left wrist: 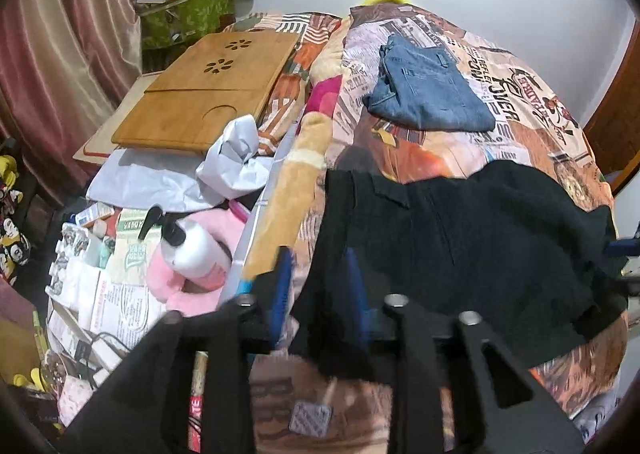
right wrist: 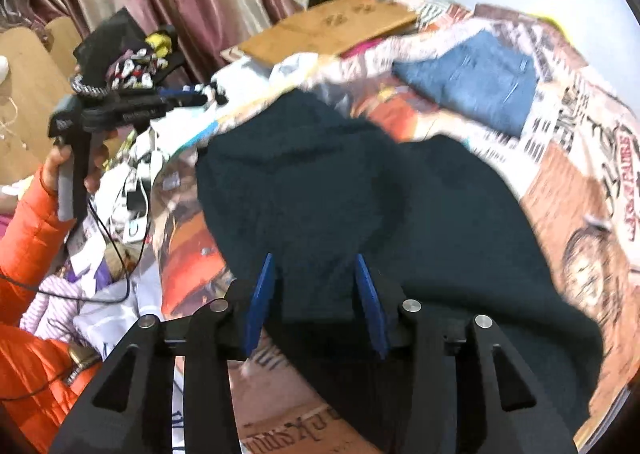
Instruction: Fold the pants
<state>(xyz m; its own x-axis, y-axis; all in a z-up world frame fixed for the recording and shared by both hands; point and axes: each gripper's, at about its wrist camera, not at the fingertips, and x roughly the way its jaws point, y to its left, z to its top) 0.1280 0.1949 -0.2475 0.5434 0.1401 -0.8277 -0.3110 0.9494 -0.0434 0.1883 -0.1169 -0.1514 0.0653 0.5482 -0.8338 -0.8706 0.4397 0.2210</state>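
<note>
Black pants [left wrist: 460, 250] lie spread across a bed with a printed cover [left wrist: 532, 121]; they also fill the middle of the right wrist view [right wrist: 360, 205]. My left gripper [left wrist: 320, 274] is open, its blue fingers straddling the pants' left edge just above the cloth. My right gripper [right wrist: 314, 278] is open over the near part of the pants, nothing between its fingers. The left gripper also shows in the right wrist view [right wrist: 192, 97], held in a hand off the bed's left side.
Folded blue jeans [left wrist: 428, 89] lie farther up the bed, also in the right wrist view [right wrist: 480, 73]. A wooden lap tray [left wrist: 208, 93], white paper [left wrist: 236, 157], a pump bottle [left wrist: 188, 242] and boxes crowd the left side. Curtains [left wrist: 60, 53] hang beyond.
</note>
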